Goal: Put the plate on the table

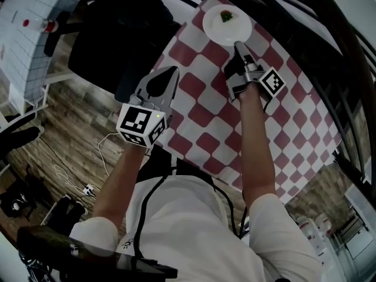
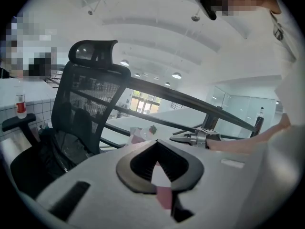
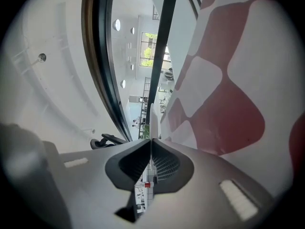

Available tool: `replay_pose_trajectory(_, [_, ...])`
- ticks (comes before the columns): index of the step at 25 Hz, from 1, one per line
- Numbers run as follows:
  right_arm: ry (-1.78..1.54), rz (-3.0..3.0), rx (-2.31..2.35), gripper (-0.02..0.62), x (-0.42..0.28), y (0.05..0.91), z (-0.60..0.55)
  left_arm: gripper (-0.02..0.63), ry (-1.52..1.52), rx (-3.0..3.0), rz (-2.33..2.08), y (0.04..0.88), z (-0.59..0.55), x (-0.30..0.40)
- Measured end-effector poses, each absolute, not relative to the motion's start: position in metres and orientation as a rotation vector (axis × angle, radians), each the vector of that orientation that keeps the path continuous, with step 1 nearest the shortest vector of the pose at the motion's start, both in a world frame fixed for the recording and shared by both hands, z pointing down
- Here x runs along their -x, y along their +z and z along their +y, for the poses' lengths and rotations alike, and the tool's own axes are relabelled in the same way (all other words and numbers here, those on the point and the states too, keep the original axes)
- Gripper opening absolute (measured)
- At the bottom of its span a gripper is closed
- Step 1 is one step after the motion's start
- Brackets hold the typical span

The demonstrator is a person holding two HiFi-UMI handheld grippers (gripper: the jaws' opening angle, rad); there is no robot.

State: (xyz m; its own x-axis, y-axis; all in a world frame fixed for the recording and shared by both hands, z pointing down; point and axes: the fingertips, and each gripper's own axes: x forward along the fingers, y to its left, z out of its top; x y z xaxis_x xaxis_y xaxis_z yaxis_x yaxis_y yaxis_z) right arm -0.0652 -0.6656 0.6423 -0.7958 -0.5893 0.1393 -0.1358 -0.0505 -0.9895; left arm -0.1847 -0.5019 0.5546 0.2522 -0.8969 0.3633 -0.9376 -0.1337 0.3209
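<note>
1. Torso of a person in a white shirt point(image 1: 194, 216), at the near edge of the counter point(image 1: 205, 119), which carries a red-and-white checked cloth.
2. Left gripper point(image 1: 169, 74): held over the counter's near-left edge, beside the wooden floor point(image 1: 64, 128). Jaws are together at the tips with nothing between them, and checked cloth shows through the gap behind the tips.
3. White cable point(image 1: 67, 175): loose on the floor, left of the counter.
4. Right gripper point(image 1: 238, 44): out over the counter's middle on an outstretched arm. Jaws are clamped on the near rim of the plate point(image 1: 218, 31).
5. Plate, white and round: over the far part of the counter. Whether its underside touches the cloth cannot be told. The right gripper view shows it edge-on, a thin white strip rising from the closed jaws.
6. Food morsel point(image 1: 226, 16): small, dark green with red, on the plate's far half.
7. Office chair point(image 1: 111, 34): black with a mesh back, just off the counter's far-left side.
8. Bottle point(image 1: 46, 25): clear with a red label, on a white tiled surface point(image 1: 23, 51) well left of the counter, beyond the chair.
</note>
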Motion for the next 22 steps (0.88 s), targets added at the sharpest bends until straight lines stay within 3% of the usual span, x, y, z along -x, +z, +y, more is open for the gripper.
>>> replay_pose_trajectory(22, [-2.04, 1.815, 0.999, 0.015, 0.069, 0.684, -0.685, 0.008, 0.119, -2.043, -1.658, 0.558, -0.496, 0.185])
